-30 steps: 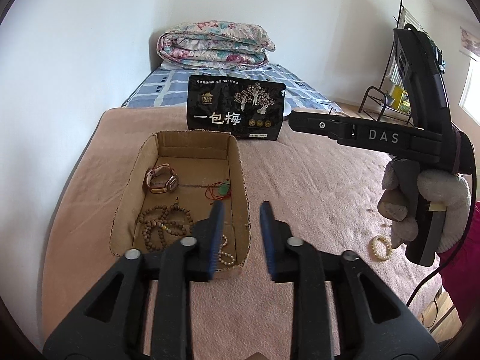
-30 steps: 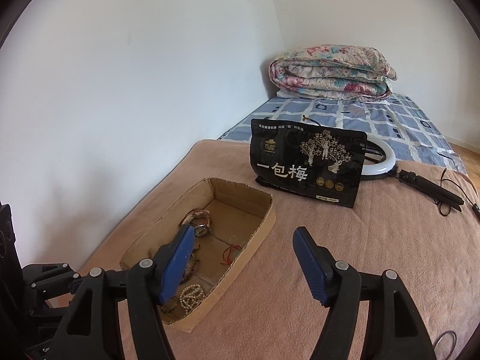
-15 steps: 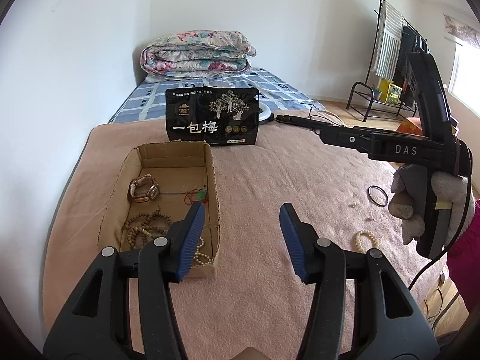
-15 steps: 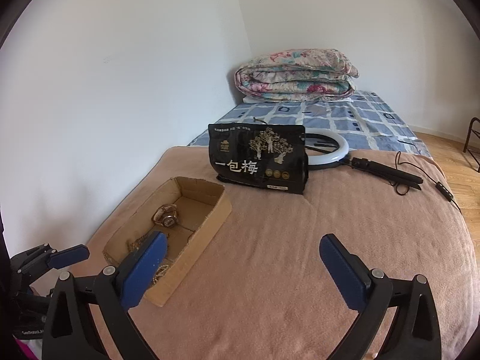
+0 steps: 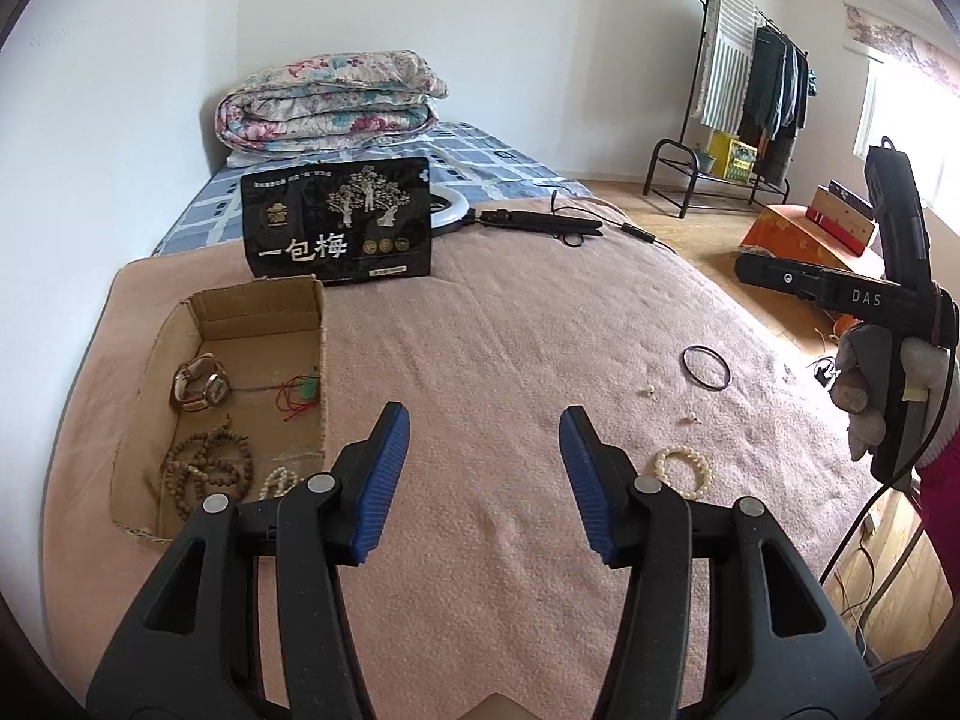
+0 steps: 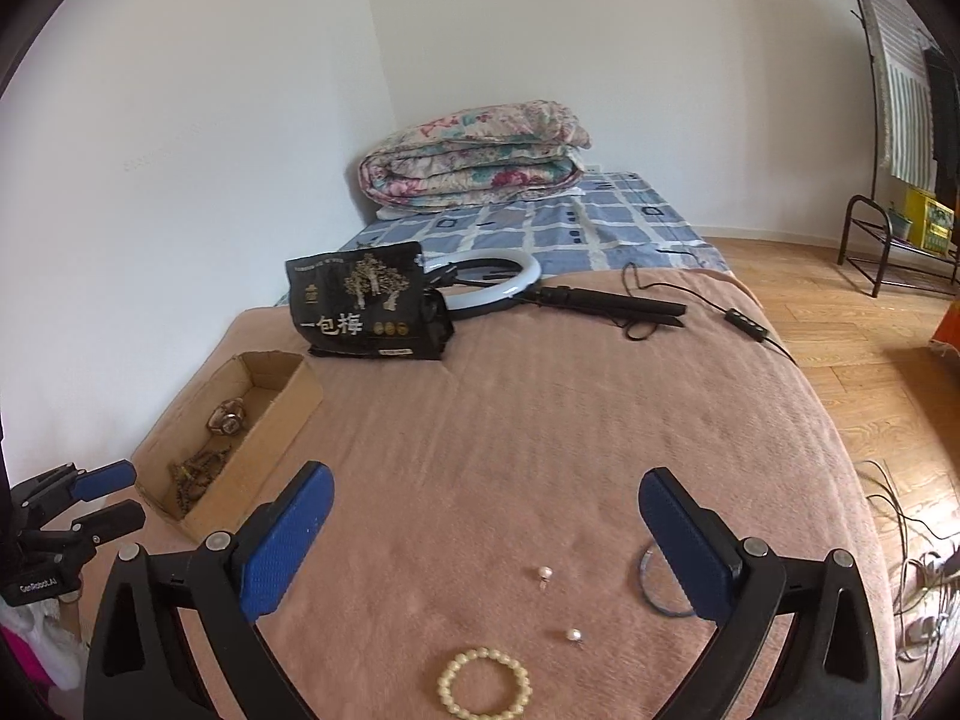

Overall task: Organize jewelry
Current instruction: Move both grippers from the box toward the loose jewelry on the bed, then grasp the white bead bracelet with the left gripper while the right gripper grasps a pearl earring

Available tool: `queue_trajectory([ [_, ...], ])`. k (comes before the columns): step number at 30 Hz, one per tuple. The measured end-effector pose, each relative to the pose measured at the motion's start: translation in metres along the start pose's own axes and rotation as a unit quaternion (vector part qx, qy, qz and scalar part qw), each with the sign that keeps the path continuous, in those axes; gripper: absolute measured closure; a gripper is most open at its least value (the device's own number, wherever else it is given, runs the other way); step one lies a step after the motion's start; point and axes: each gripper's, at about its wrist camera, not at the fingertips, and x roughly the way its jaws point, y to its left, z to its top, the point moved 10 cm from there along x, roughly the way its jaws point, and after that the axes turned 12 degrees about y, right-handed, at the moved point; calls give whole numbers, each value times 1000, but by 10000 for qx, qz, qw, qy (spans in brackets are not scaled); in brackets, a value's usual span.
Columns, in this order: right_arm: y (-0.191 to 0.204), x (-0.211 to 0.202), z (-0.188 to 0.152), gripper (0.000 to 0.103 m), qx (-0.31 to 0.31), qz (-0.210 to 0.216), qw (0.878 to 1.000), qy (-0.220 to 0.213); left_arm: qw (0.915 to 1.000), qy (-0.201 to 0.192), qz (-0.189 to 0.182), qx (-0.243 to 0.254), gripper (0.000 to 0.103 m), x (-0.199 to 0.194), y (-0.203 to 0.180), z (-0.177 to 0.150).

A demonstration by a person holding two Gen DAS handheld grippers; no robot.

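Right hand-held gripper (image 6: 480,540) is gaping wide and empty, cream bead bracelet (image 6: 483,685) lying just below its tips; tiny pearl earrings (image 6: 545,572) beside it are risking getting nudged into the blanket (image 6: 540,420).

Left black plastic two-finger gripper (image 5: 485,483): ribbed blue pads, silver pivot screws. Right black plastic two-finger gripper (image 6: 485,540): same build, white "DAS" lettering, black cable trailing. Grey knit-gloved right hand (image 5: 879,387); magenta sleeve (image 5: 942,504).
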Motion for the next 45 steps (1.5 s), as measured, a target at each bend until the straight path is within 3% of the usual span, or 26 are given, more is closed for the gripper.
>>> queue_trajectory([
  [8,-80,-21,-26,0,356,-455,9983,23,9985,267,-314,369,50,29,-48,-3],
  [15,-123,-15,-49,0,543,-653,9962,210,9953,516,-542,612,50,55,-84,-7],
  [24,-146,7,-69,1,718,-645,9943,450,9912,794,-748,751,50,83,-112,-18],
  [31,-136,24,-79,6,673,-296,9957,572,9879,985,-874,820,50,103,-127,-27],
  [34,-123,33,-84,10,529,-154,9964,645,9861,1070,-953,838,50,112,-132,-32],
  [39,-95,52,-94,26,157,138,9959,875,9831,1246,-1020,876,50,130,-139,-39],
  [42,-79,62,-100,39,-106,304,9946,987,9819,1340,-1039,843,61,139,-140,-42],
  [45,-63,73,-105,52,-422,355,9921,1126,9809,1409,-1070,802,64,147,-141,-44],
])
